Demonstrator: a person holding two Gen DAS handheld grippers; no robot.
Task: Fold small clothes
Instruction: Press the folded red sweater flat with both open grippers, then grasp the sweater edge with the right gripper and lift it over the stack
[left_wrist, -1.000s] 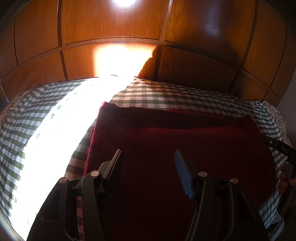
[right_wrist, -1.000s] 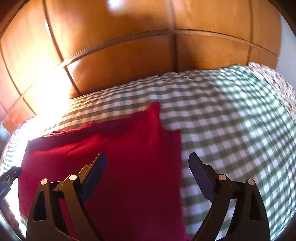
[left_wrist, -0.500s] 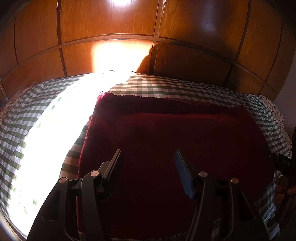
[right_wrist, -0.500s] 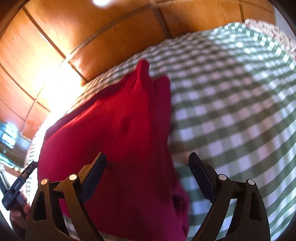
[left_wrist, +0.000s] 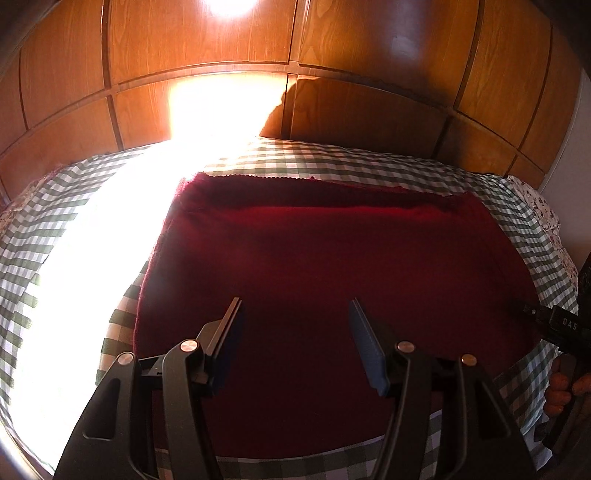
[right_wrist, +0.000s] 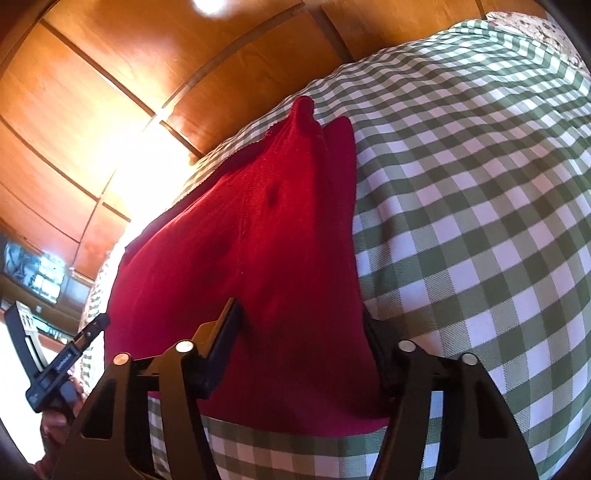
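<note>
A dark red cloth (left_wrist: 332, 266) lies flat on the green-and-white checked bedspread (left_wrist: 66, 229), its far edge folded into a band. My left gripper (left_wrist: 295, 325) hangs open over the cloth's near left part, with nothing between its fingers. In the right wrist view the red cloth (right_wrist: 258, 240) runs away to a pointed far corner. My right gripper (right_wrist: 301, 325) is low at the cloth's near right corner and its jaws are closing. The cloth lies between them, and its edge partly hides the right finger (right_wrist: 373, 343). The pads stand apart from the fabric.
A wooden panelled headboard (left_wrist: 369, 55) rises behind the bed. A glaring patch of sunlight (left_wrist: 92, 240) covers the bedspread's left side. A flowered sheet (left_wrist: 543, 210) shows at the far right edge. A hand (left_wrist: 561, 384) holds the right gripper's handle.
The right gripper rolled, sank to the cloth's right edge, and its jaws narrowed around it. The left gripper drew back, so the cloth's near edge now shows.
</note>
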